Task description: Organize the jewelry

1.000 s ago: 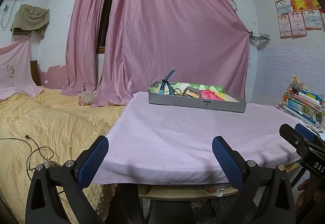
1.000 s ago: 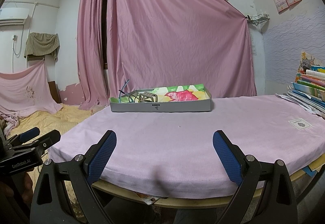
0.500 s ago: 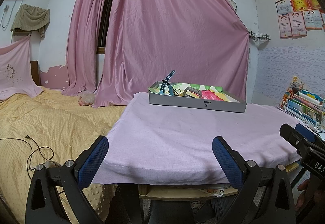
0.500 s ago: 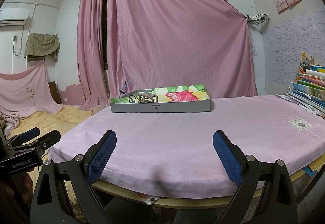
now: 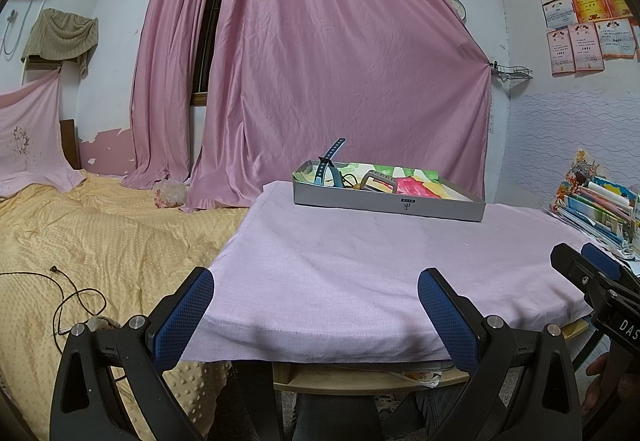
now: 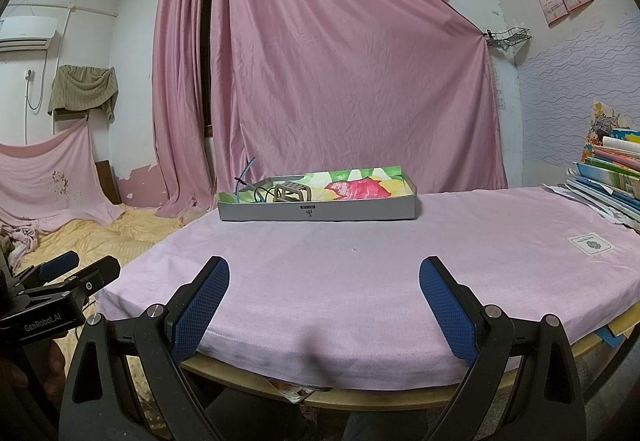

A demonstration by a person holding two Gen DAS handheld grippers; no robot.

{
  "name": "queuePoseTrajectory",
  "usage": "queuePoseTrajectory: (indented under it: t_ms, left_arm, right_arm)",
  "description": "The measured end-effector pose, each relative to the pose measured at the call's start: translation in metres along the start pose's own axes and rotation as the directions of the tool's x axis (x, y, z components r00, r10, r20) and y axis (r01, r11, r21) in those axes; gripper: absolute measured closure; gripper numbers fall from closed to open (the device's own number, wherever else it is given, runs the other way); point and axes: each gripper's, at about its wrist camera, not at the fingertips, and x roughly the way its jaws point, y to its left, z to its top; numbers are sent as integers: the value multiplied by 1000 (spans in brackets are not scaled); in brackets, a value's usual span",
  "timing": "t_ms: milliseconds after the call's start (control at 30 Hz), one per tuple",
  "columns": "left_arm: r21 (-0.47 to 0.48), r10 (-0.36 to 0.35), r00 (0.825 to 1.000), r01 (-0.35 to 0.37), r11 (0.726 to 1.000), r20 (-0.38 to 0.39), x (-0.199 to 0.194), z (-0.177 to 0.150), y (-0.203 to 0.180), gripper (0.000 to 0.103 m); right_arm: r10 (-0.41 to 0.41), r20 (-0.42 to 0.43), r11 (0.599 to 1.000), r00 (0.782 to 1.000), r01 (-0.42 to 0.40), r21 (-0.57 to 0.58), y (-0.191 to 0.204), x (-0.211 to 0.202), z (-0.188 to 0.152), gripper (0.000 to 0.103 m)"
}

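A shallow grey box point(image 5: 384, 203) point(image 6: 320, 212) with a colourful floral lining sits at the far side of the pink-clothed table point(image 5: 380, 261) point(image 6: 380, 273). Inside its left end lie a blue watch strap point(image 5: 330, 163) point(image 6: 245, 177) sticking up, a grey-beige bracelet point(image 5: 378, 183) point(image 6: 292, 192) and a dark cord. My left gripper point(image 5: 316, 315) hangs open at the table's near left edge, nothing between its blue pads. My right gripper point(image 6: 324, 305) stands open over the near edge, empty as well. Each gripper shows at the edge of the other's view.
A yellow bedspread point(image 5: 80, 241) with a black cable point(image 5: 68, 297) lies left of the table. Stacked books point(image 5: 600, 209) point(image 6: 608, 177) crowd the table's right side. Pink curtains point(image 5: 320, 61) hang behind the box. A white label point(image 6: 590, 243) is sewn on the cloth.
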Motion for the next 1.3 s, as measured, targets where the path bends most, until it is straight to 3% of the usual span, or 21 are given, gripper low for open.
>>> queuePoseTrajectory:
  t_ms: [1300]
  left_arm:
    - [11,21,1000,-21,1000,-4,2,4,-3,1]
  right_arm:
    - [0,2,1000,1000,0,4,0,-2,0,9]
